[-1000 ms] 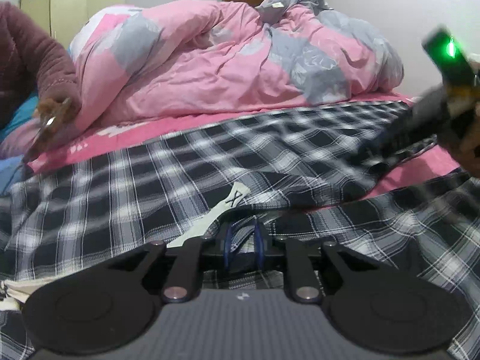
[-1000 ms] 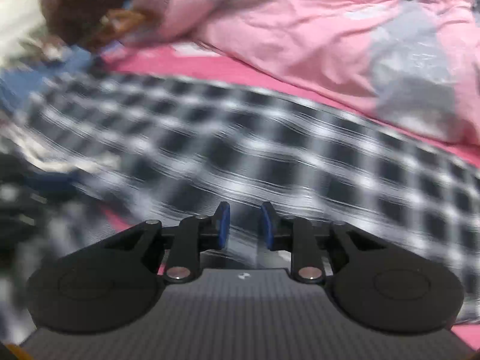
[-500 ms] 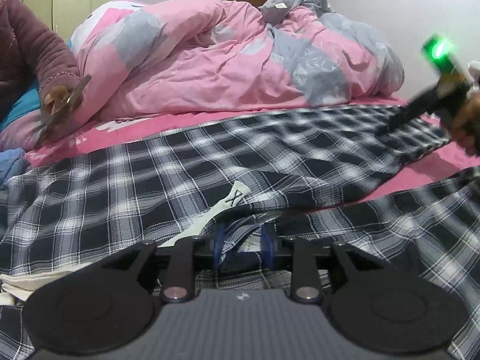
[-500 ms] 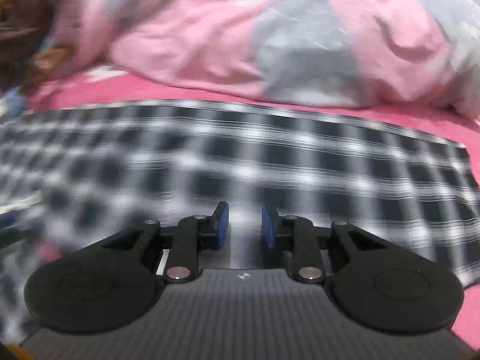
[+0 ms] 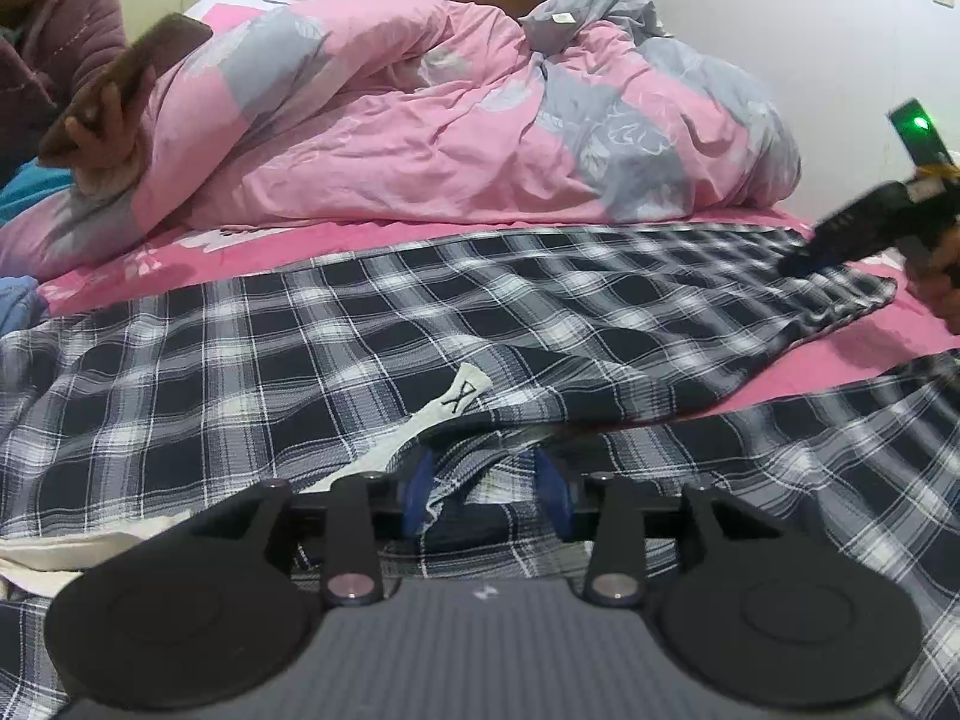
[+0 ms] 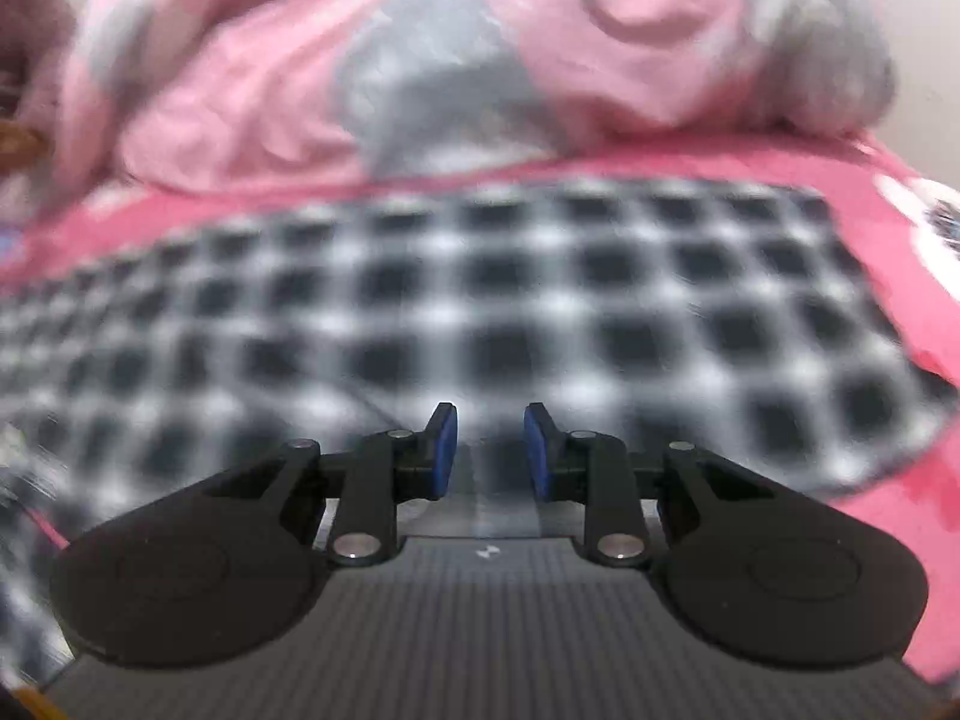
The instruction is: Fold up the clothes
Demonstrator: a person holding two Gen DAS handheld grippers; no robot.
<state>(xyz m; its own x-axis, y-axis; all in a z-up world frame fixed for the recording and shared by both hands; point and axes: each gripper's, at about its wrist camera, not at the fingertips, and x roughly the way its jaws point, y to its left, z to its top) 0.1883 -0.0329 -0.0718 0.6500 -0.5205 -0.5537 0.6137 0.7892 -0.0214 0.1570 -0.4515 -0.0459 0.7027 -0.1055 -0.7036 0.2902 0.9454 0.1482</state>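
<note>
A black-and-white plaid garment [image 5: 360,330] lies spread on the pink bed sheet [image 5: 840,360], its white neck label [image 5: 462,396] facing up. My left gripper [image 5: 485,492] sits low at the near edge. Its jaws are opening, and a loose fold of plaid still stands between the blue pads [image 5: 549,489] without being pinched. My right gripper [image 5: 789,267], held in a hand at the right, hovers at the plaid's far right corner. In the right wrist view the right gripper [image 6: 490,450] has its pads slightly apart with nothing between them, above the blurred plaid garment [image 6: 540,312].
A crumpled pink and grey duvet [image 5: 480,120] is heaped along the back of the bed, and the duvet [image 6: 420,60] also shows in the right wrist view. A person [image 5: 54,48] at the far left holds a phone. White cloth [image 5: 60,546] pokes out at the near left.
The left jaws have spread apart and released the plaid fold. The right gripper has swept rightward to the plaid's far corner. The person at the left has lifted the phone.
</note>
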